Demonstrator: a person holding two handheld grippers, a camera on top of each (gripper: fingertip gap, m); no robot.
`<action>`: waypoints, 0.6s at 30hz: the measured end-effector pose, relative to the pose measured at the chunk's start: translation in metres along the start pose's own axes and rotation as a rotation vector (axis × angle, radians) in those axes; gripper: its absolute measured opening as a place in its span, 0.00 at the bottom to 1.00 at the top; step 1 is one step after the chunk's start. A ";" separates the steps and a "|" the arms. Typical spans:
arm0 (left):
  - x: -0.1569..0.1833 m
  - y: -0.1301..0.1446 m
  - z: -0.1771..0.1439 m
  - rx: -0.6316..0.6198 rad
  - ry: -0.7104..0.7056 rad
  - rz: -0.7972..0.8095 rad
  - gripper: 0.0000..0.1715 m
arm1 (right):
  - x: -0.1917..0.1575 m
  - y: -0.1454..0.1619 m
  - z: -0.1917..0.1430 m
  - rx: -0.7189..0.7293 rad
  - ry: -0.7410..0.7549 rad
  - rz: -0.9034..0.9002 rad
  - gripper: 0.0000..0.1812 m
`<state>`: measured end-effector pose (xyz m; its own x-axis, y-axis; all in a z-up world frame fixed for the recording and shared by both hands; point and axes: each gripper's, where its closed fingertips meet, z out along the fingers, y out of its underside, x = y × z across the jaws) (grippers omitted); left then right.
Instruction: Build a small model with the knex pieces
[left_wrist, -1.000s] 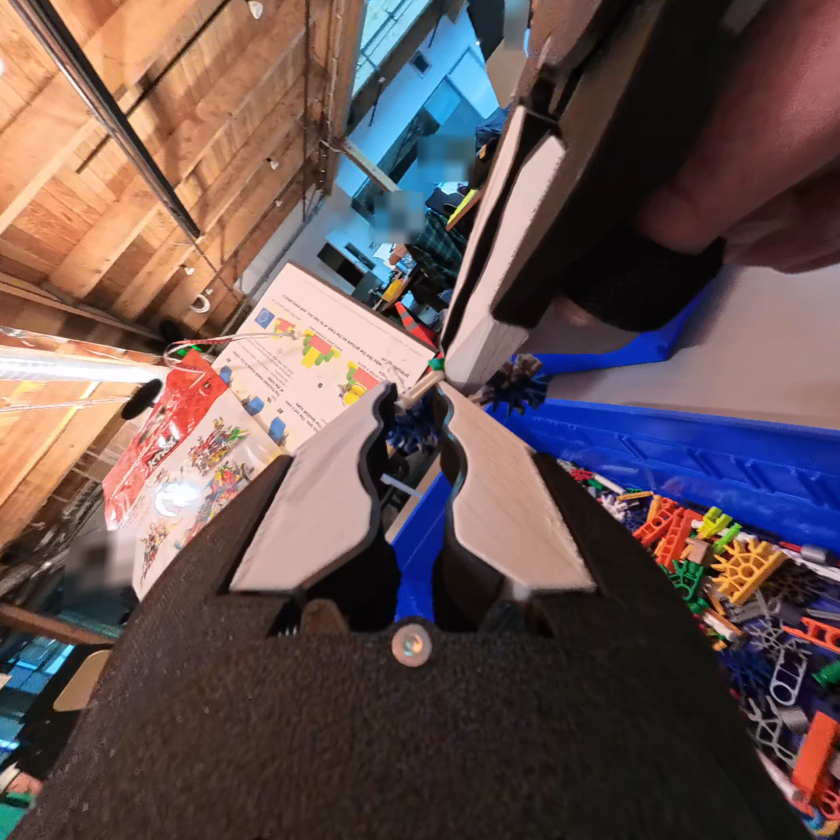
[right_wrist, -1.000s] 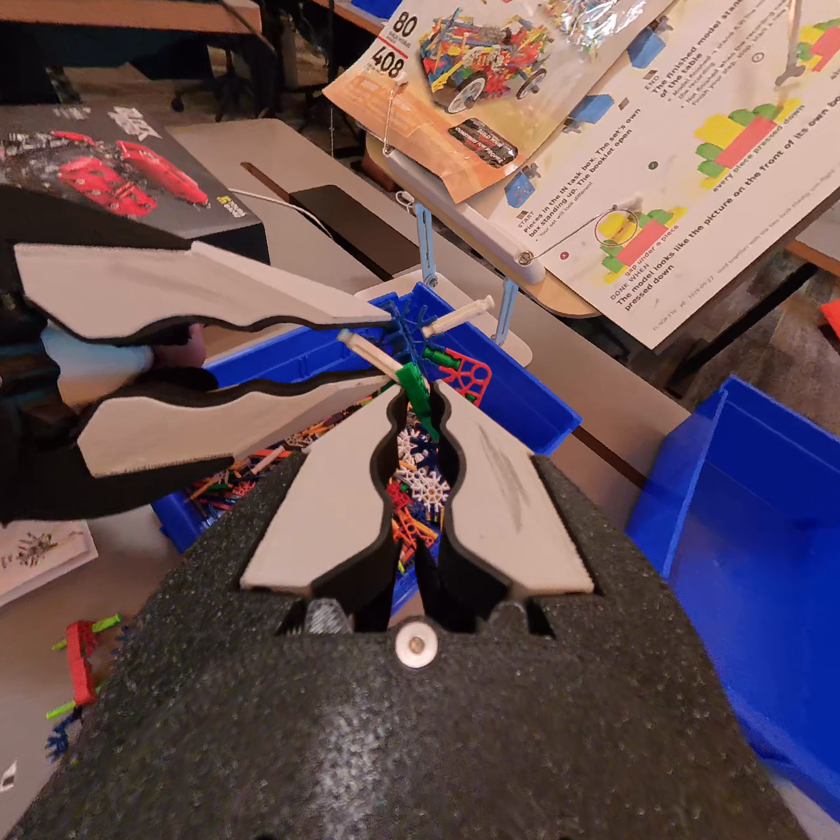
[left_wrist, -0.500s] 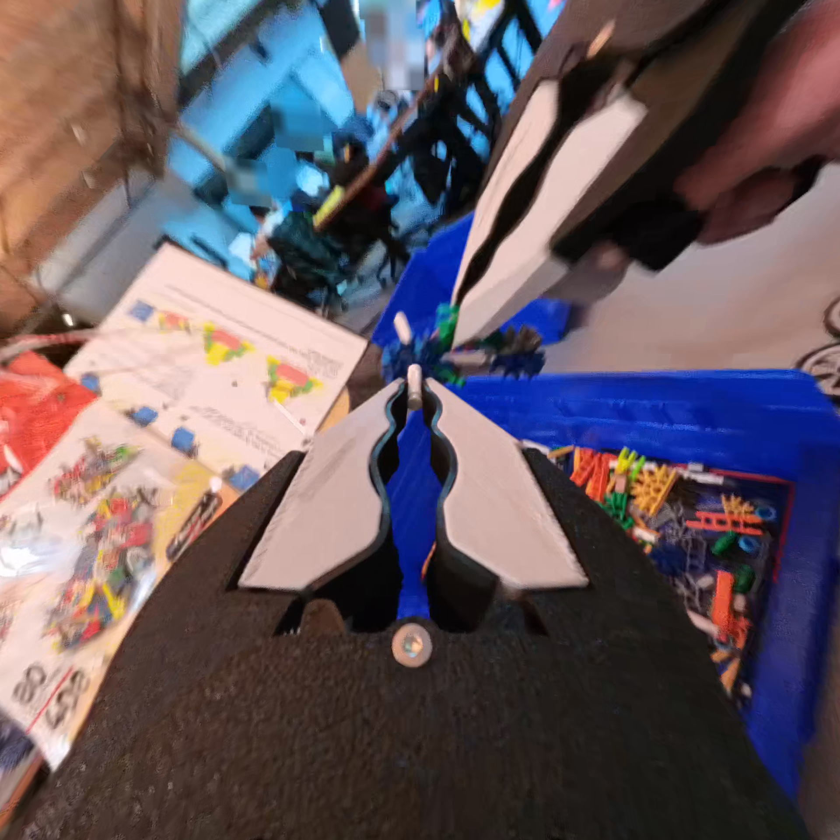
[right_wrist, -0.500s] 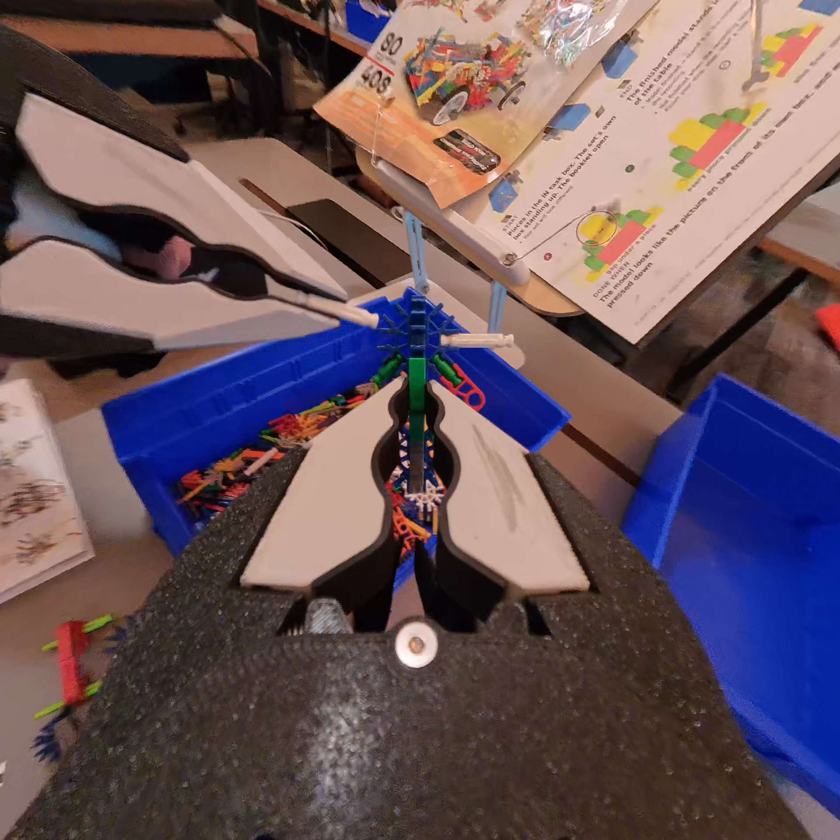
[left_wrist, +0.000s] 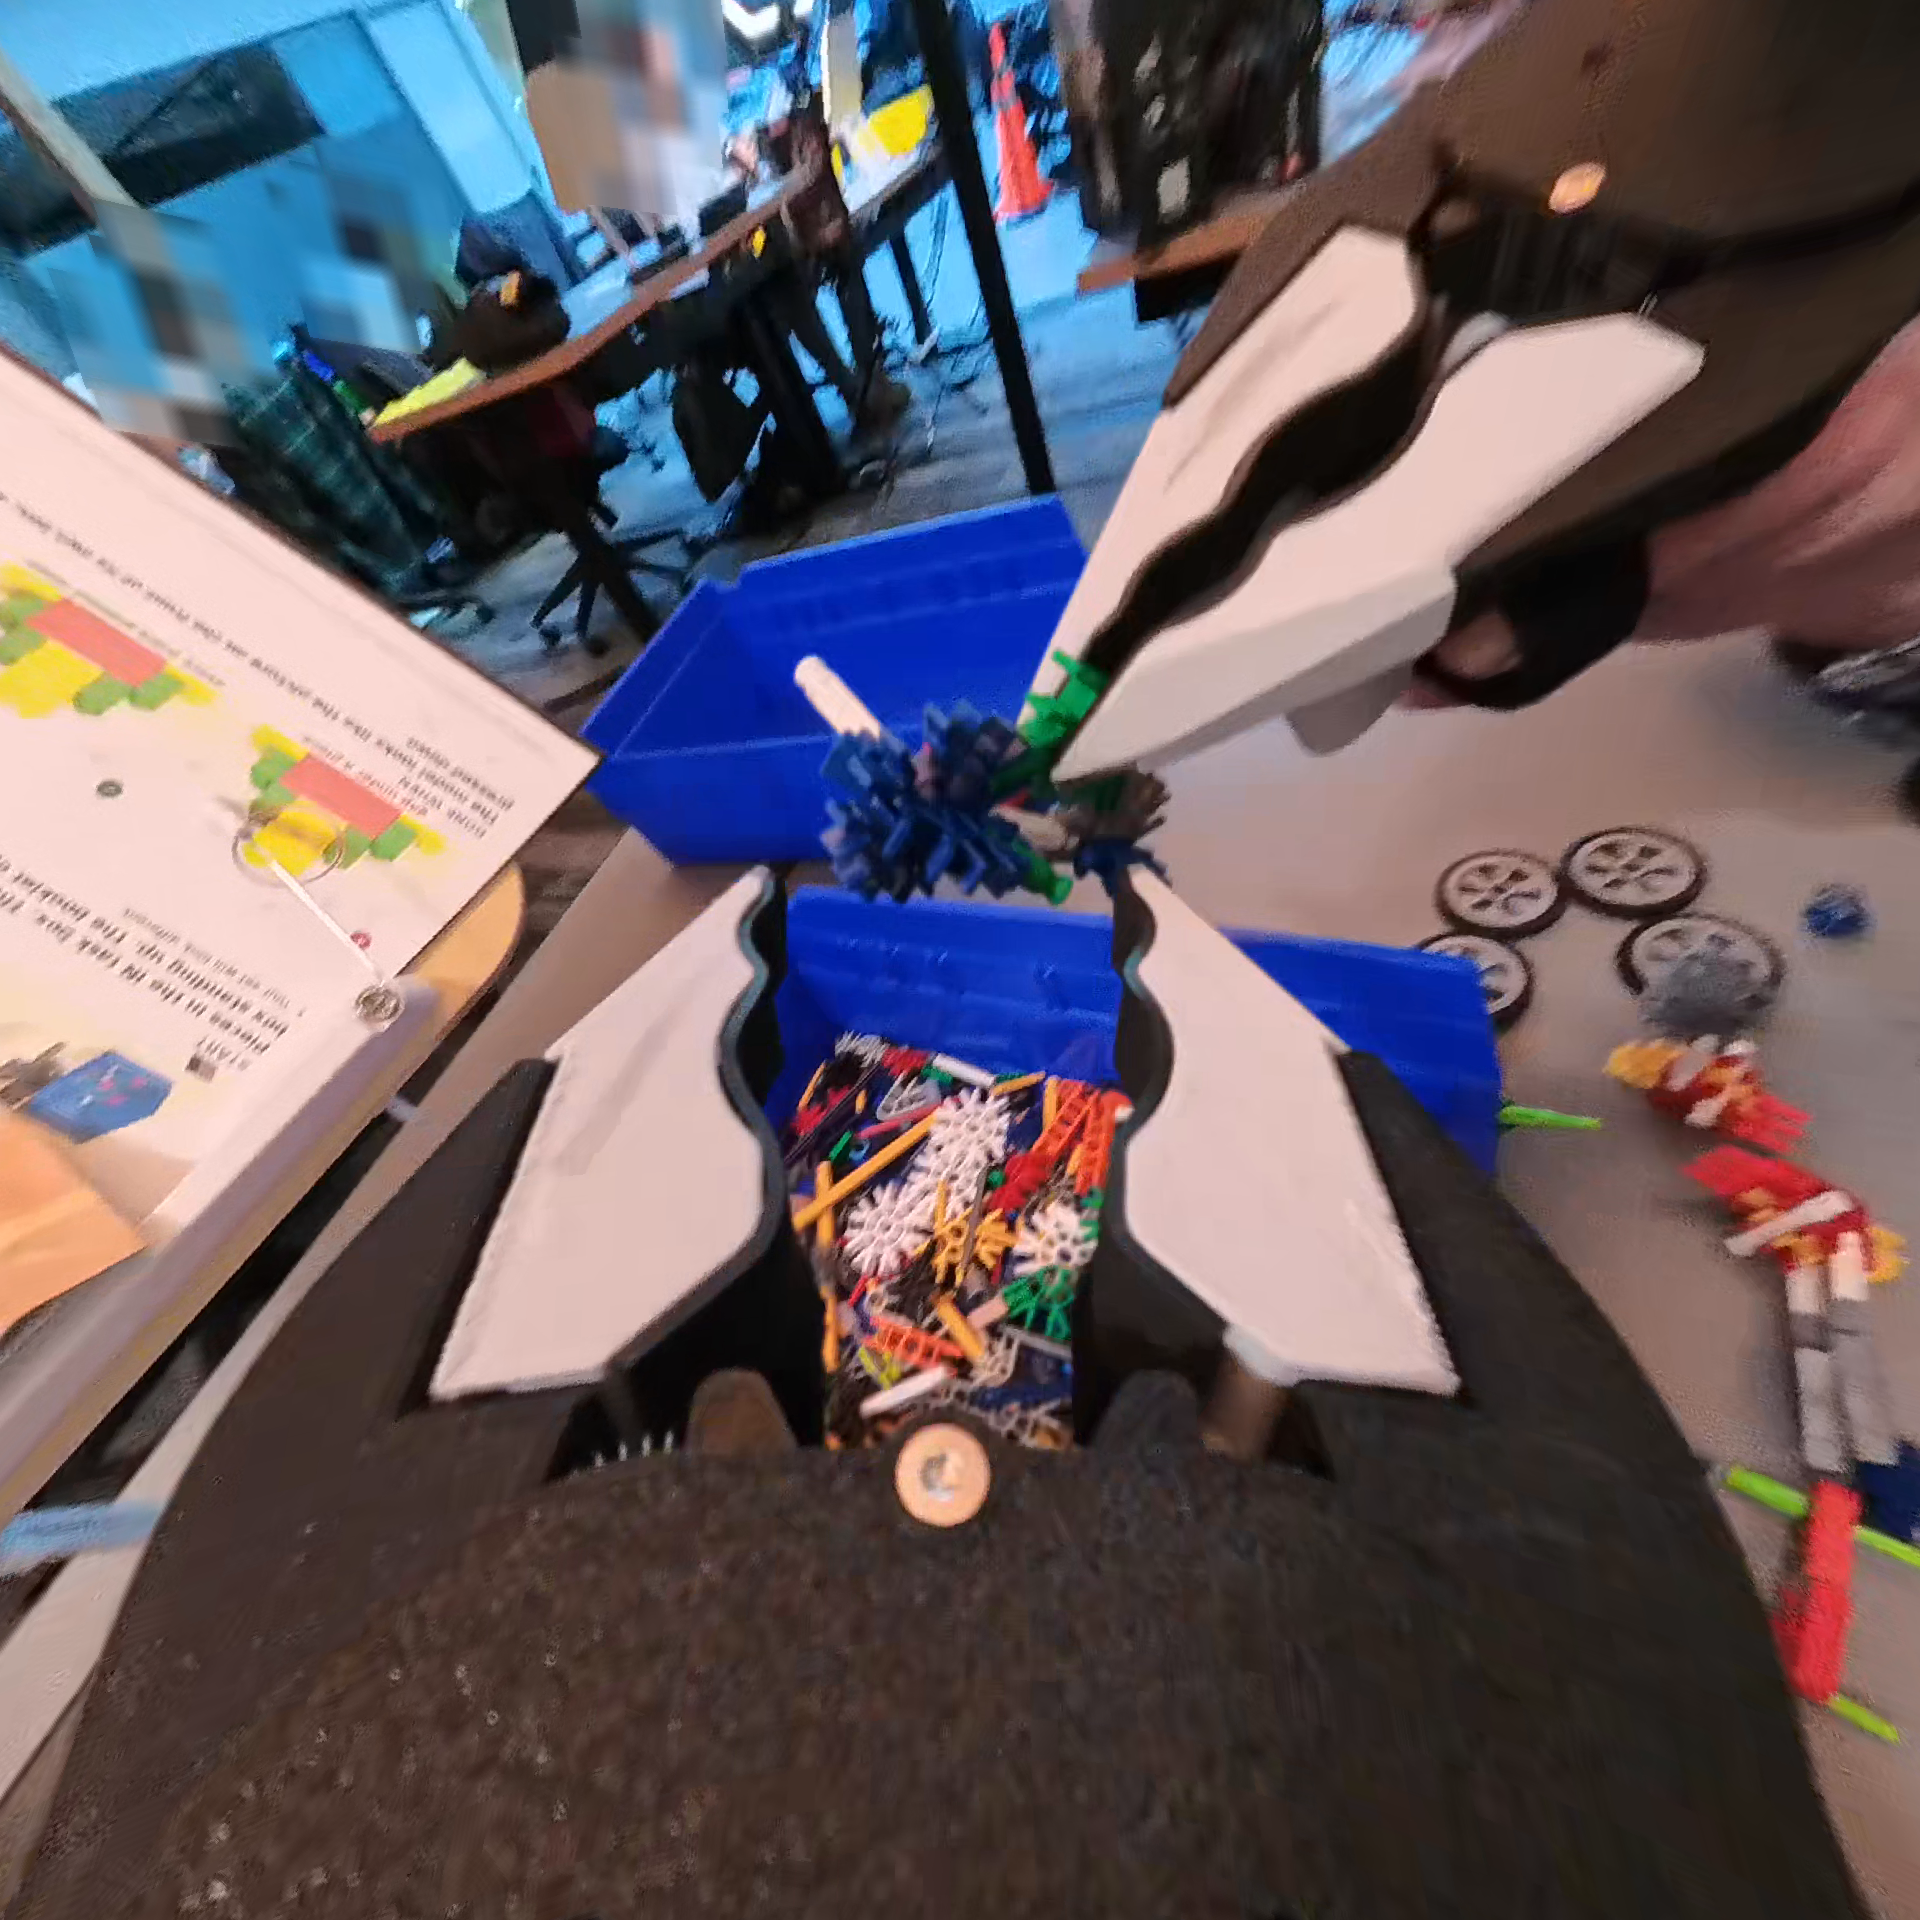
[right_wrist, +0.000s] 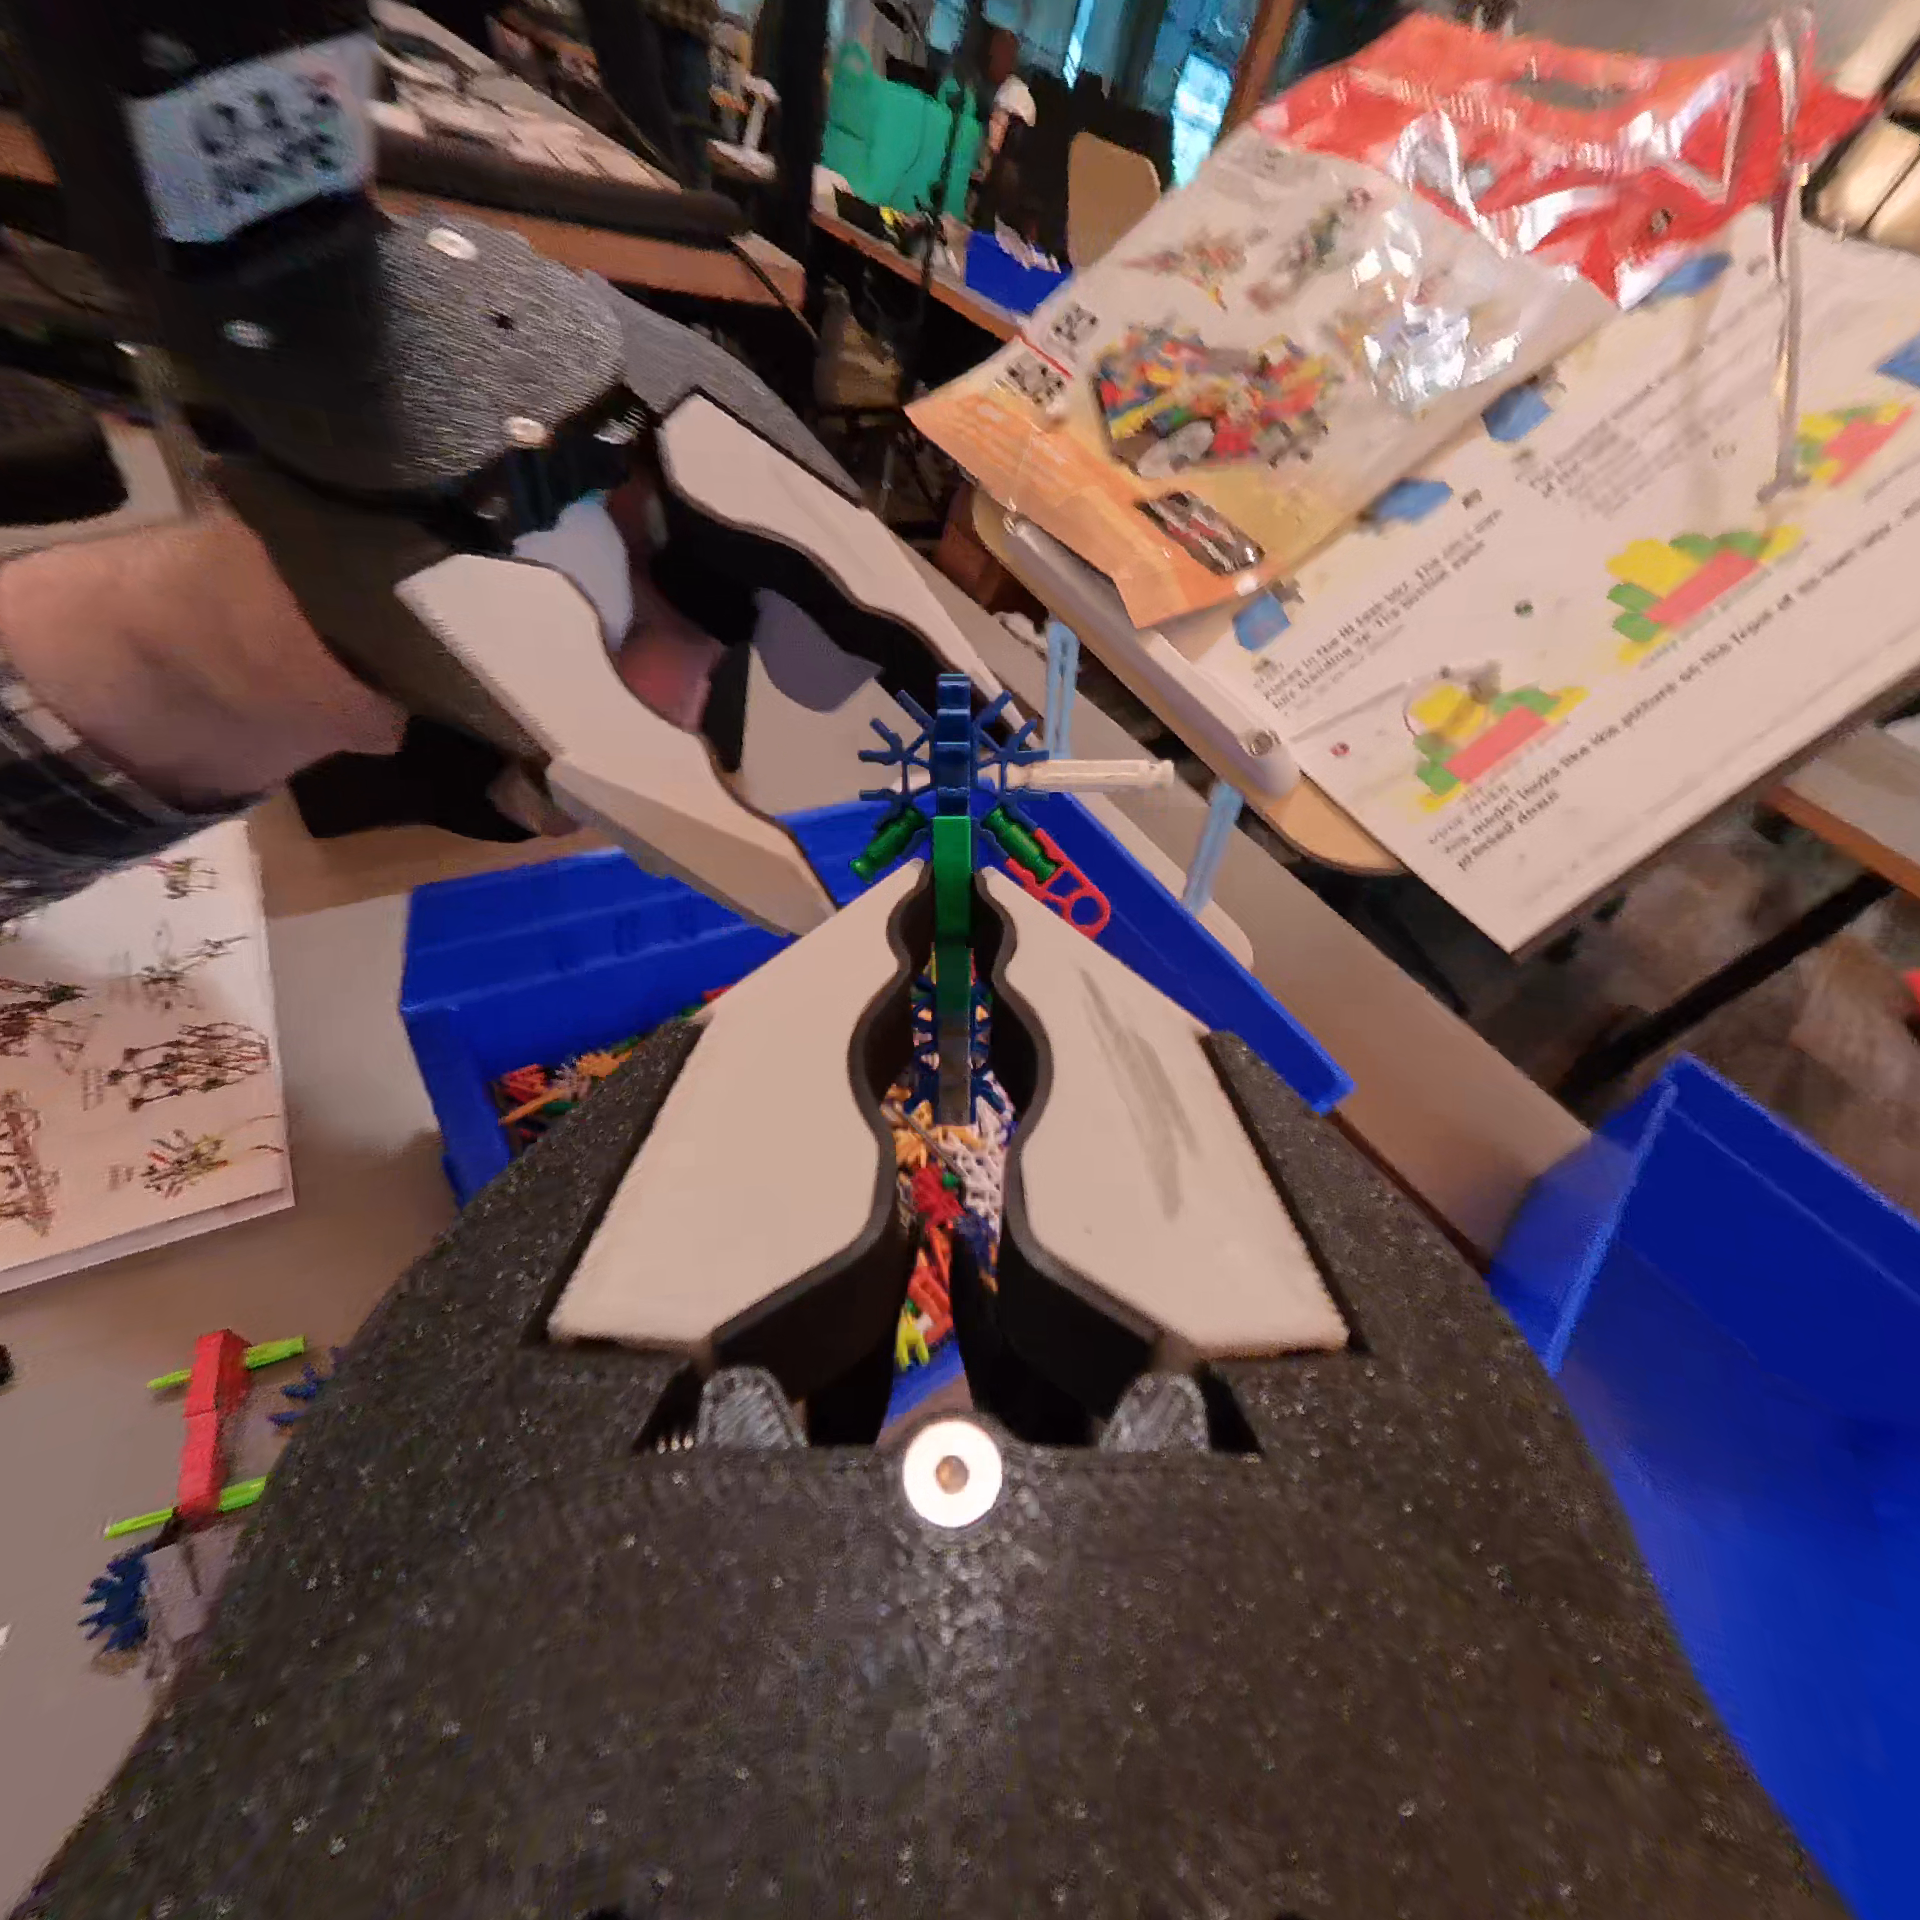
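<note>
1. Right gripper (right_wrist: 951, 883): jaws clenched on the green rod (right_wrist: 951, 914) of a blue snowflake-connector assembly (right_wrist: 951, 748).
2. Left gripper (left_wrist: 940, 899): jaws released, empty, above the blue parts bin (left_wrist: 1351, 997) on the tabletop (left_wrist: 1351, 831).

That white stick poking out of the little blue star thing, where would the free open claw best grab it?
Probably on the bare outer half of the white rod, closing across its length. It juts sideways from the blue connector, away from the right gripper shut on the green piece. The open left gripper would come from that free side.
</note>
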<state>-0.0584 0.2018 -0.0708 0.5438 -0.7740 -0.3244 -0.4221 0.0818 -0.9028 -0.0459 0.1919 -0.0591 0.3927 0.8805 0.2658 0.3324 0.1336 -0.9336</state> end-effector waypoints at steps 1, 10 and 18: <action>0.004 -0.008 -0.003 0.047 0.033 -0.017 0.31 | -0.005 -0.005 -0.001 0.027 -0.009 -0.023 0.03; 0.008 -0.042 -0.030 0.307 0.193 -0.187 0.17 | -0.020 -0.029 -0.011 0.094 0.069 -0.245 0.03; 0.021 -0.060 -0.059 0.448 0.378 -0.221 0.17 | -0.035 -0.069 -0.047 0.336 -0.122 -0.120 0.09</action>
<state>-0.0647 0.1437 -0.0072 0.2544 -0.9647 -0.0686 0.0608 0.0868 -0.9944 -0.0423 0.1304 0.0069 0.2564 0.8943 0.3666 0.0621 0.3633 -0.9296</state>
